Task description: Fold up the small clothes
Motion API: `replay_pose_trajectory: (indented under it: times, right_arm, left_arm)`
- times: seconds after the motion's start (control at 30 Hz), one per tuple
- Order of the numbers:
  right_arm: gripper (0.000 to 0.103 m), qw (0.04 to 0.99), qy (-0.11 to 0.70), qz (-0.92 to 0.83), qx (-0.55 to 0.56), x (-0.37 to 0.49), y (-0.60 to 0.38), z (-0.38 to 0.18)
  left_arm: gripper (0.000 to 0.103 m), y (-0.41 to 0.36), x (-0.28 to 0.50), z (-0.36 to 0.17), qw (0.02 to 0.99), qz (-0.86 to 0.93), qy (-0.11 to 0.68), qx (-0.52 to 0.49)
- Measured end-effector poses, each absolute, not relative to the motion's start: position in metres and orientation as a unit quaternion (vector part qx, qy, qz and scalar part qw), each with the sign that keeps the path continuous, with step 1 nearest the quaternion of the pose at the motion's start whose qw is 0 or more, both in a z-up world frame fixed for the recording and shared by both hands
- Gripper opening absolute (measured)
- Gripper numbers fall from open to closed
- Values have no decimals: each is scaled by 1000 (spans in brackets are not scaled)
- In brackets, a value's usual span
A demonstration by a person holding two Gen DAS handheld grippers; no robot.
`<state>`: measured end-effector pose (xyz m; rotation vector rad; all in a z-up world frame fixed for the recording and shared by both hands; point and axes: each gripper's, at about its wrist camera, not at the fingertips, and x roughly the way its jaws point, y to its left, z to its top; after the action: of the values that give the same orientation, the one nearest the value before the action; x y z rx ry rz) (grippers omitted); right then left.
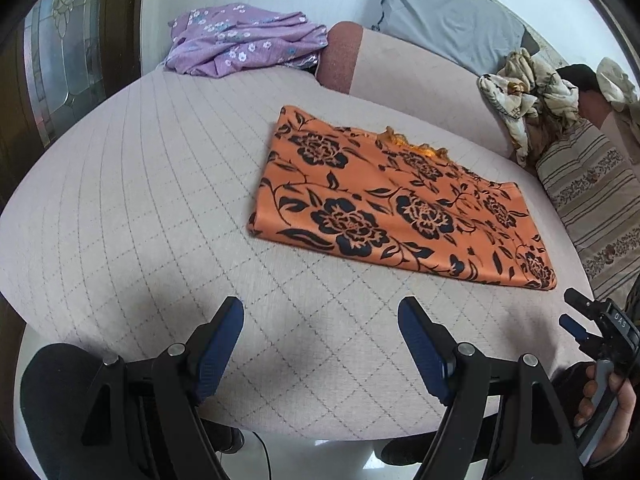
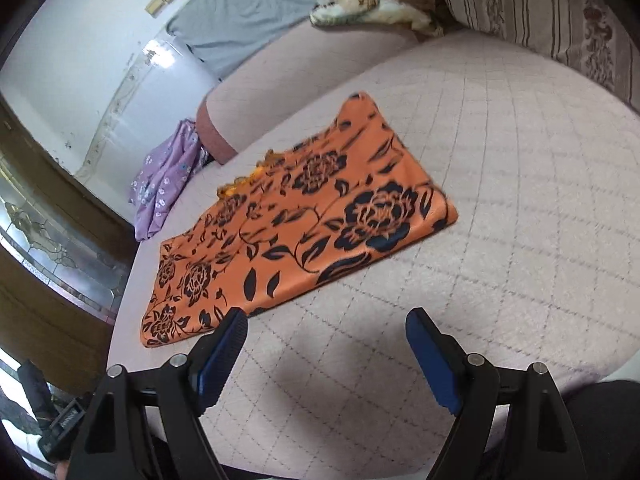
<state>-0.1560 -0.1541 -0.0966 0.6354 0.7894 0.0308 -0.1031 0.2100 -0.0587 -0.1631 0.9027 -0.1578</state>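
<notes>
An orange garment with black flowers (image 1: 400, 204) lies folded flat on the quilted pink sofa seat (image 1: 140, 220); it also shows in the right wrist view (image 2: 296, 224). An orange frilled edge (image 1: 416, 146) sticks out at its far side. My left gripper (image 1: 320, 320) is open and empty, hovering above the seat in front of the garment. My right gripper (image 2: 326, 330) is open and empty, near the garment's near edge; it also shows at the right edge of the left wrist view (image 1: 570, 308).
A purple flowered garment (image 1: 244, 40) lies crumpled at the far left of the seat. A cream patterned cloth (image 1: 528, 96) and a striped cushion (image 1: 592, 200) are at the right. The pink backrest (image 1: 420, 80) runs behind. A wooden door with glass (image 2: 52, 248) stands left.
</notes>
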Motion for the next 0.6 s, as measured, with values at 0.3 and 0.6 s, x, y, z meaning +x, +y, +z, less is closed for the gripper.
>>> replay_pose_trajectory:
  times: [0.3,0.6]
  right_arm:
    - [84,851,403,8,337,-144,-161,-121]
    - [84,806,372,2,460,-122,-199,-134]
  left_arm:
    - [80,210,-87,-88,881,-61,464,-76]
    - [80,199,-63,-100,873,-55,481,-56]
